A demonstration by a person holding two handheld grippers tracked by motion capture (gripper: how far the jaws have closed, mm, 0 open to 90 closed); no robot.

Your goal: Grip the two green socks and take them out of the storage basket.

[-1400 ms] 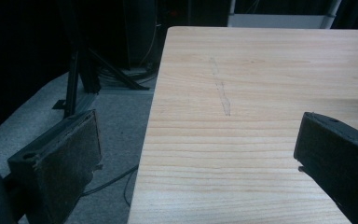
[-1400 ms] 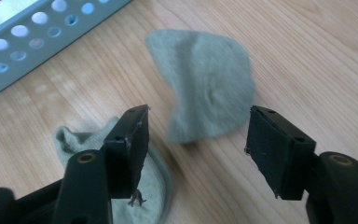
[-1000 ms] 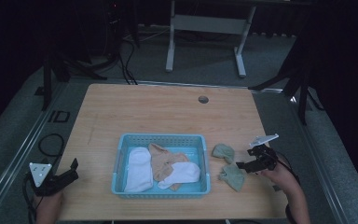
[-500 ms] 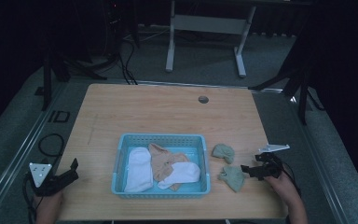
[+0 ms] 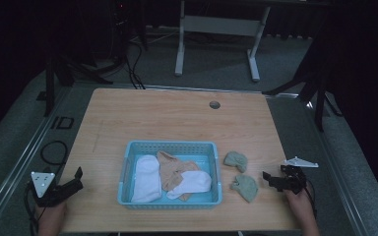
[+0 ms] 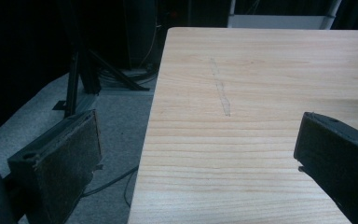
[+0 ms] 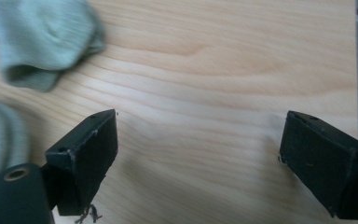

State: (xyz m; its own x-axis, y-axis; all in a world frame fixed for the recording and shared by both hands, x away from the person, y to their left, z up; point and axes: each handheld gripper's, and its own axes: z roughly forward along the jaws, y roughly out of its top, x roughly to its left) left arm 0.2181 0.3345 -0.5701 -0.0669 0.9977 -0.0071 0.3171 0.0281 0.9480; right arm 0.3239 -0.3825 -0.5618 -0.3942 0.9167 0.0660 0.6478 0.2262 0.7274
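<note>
Jaws of the right gripper (image 5: 271, 178) have just spread fully, empty, dropping back toward the worktop (image 5: 177, 118) edge, leaving the crumpled pale-green sock (image 5: 246, 187) released at nine o'clock, outside the light-blue plastic basket (image 5: 170, 146).

The left gripper (image 6: 200, 163) looks along its two black jaws, which stand wide apart with nothing between them. The right-hand jaw hangs over the light wooden table (image 6: 270, 84); the left-hand jaw, its pad rough and fuzzy, sits beyond the table's edge, over the grey floor (image 6: 107, 121). A faint pale streak (image 6: 221, 91) runs along the tabletop ahead of the jaws. Past the table's edge, black stand legs (image 6: 98, 70) rest on the floor, with dark cables (image 6: 107, 184) nearby. Behind the table's far edge a pale crossbar (image 6: 279, 21) shows against the darkness.
</note>
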